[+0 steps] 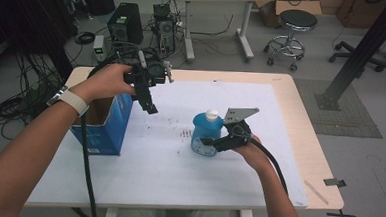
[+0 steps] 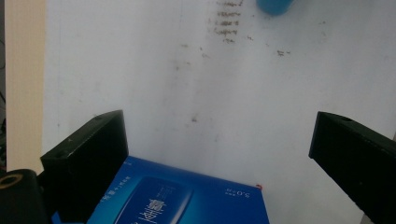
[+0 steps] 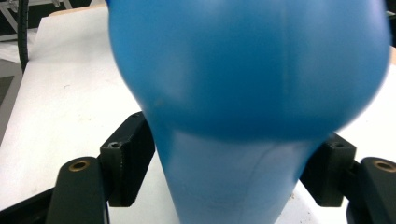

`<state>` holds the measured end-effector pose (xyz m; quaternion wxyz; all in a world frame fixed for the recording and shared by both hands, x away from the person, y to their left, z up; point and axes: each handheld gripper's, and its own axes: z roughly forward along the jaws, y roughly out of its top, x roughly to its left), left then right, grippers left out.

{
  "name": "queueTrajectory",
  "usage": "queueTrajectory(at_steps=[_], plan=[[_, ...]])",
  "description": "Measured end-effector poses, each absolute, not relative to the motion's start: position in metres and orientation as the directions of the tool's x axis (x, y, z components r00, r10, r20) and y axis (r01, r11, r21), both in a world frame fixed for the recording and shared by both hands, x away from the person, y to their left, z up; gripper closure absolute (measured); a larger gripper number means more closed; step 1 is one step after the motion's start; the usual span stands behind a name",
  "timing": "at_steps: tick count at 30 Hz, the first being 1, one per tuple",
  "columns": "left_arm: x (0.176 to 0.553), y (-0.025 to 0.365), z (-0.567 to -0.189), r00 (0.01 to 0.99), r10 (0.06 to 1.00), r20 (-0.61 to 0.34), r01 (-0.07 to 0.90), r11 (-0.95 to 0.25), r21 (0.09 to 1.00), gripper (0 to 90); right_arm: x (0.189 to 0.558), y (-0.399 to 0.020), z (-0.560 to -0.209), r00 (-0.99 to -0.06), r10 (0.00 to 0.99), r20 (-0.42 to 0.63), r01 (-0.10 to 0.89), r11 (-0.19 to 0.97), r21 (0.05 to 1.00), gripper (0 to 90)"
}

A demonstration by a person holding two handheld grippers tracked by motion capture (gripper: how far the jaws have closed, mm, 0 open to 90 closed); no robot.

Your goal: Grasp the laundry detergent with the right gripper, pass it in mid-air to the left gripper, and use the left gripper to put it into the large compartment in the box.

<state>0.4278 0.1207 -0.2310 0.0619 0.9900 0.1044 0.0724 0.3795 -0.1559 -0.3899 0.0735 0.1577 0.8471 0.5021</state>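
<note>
Blue bottle (image 1: 205, 134) with white cap (image 1: 211, 114) stands near middle of frame, on white mat (image 1: 177, 178). Right gripper (image 1: 210, 143) low at bottle's right side, jaws partly closed around its lower part, touching both sides in right gripper view. Left gripper (image 1: 150, 106) up in upper left, held over mat, jaws wide apart, nothing between them. Blue box (image 1: 107, 129) at left, open top, just beside left gripper.

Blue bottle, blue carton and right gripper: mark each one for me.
blue bottle (image 1: 203, 132), high view, on its rounded blue body.
blue carton (image 1: 108, 129), high view, on its front side wall.
right gripper (image 1: 214, 143), high view, between its jaws at the bottle's base.
</note>
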Motion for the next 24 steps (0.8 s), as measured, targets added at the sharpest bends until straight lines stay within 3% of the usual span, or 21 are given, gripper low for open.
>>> queueTrajectory(at_steps=[24], plan=[[0.4267, 0.1198, -0.2310, 0.967, 0.216, 0.134, 0.198, -0.971, 0.137, 5.1, 0.3786, -0.1573, -0.3882, -0.947, 0.320, 0.008, 0.158, 0.446, 0.881, 42.0]])
